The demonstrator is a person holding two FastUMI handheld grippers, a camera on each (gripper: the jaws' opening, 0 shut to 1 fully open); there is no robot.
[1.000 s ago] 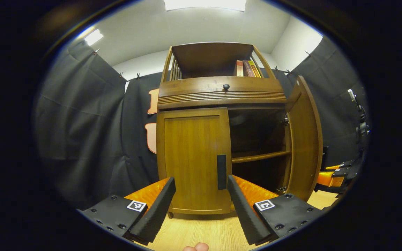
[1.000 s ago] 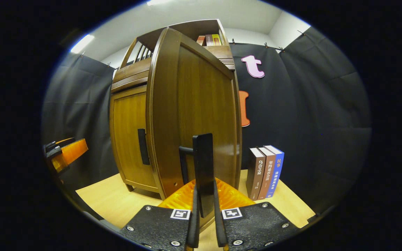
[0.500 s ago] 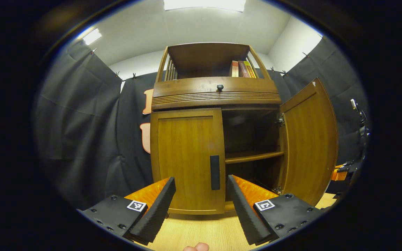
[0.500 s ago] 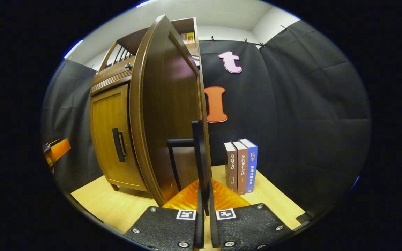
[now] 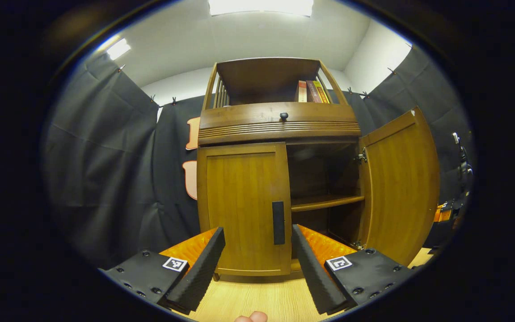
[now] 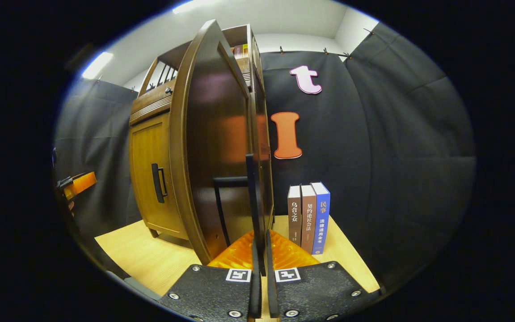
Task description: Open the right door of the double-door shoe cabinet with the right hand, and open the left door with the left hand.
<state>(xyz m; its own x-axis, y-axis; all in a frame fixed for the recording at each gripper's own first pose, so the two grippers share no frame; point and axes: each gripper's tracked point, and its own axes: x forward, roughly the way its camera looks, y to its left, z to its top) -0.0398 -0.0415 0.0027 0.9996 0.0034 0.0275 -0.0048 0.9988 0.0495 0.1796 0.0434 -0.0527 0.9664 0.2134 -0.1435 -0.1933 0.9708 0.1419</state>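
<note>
With the right gripper (image 6: 260,273) clamped on the open right door's handle (image 6: 252,201), we see the left door's upright handle (image 5: 278,216) straight ahead between our spread left gripper (image 5: 257,264) fingers, not yet touching.

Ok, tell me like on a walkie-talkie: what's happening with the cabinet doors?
Right gripper shut on right door handle, door swung wide. Left gripper open before closed left door. Nothing blocking.

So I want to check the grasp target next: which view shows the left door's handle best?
The left gripper view: the left door's handle faces the camera, framed by the open left gripper. The right gripper view shows it side-on, farther off.
</note>
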